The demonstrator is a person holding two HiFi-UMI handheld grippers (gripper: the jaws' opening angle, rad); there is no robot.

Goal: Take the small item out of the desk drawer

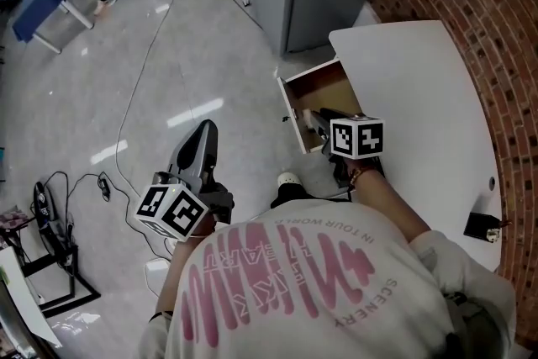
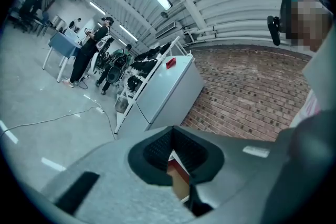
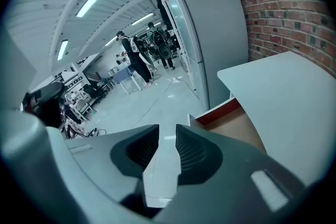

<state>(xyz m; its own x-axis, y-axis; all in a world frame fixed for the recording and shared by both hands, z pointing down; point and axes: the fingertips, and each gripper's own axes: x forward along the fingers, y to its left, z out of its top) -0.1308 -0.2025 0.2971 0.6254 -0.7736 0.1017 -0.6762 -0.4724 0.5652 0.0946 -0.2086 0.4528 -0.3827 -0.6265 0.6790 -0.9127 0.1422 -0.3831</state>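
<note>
Polished grey floor (image 1: 168, 46) filled the left of the head view, with a brick wall (image 1: 471, 4) down the right edge and the white table (image 1: 420, 97) set against it at centre right. Its drawer (image 1: 324, 88) stood pulled out toward the middle of the frame with its wooden bottom showing, so the opening step looked done. You had the right gripper (image 3: 167, 132) angled down over the drawer's near end, just inside the white drawer front (image 1: 290, 109), which is where a reach into the cavity would put it. Its jaws were spread, with a clear gap between the pads (image 3: 195, 152). In the right gripper view only floor and the pale drawer front showed through that gap, and nothing was pinched. The small item could not be made out in any view. The visible strip of drawer bottom looked bare and the gripper covered the rest, so I judge it lay inside, under or beyond your jaws. You held the left gripper (image 1: 204, 132) well apart at lower left, out over the floor, jaws pressed together on nothing, probably parked to leave the drawer mouth free.
</note>
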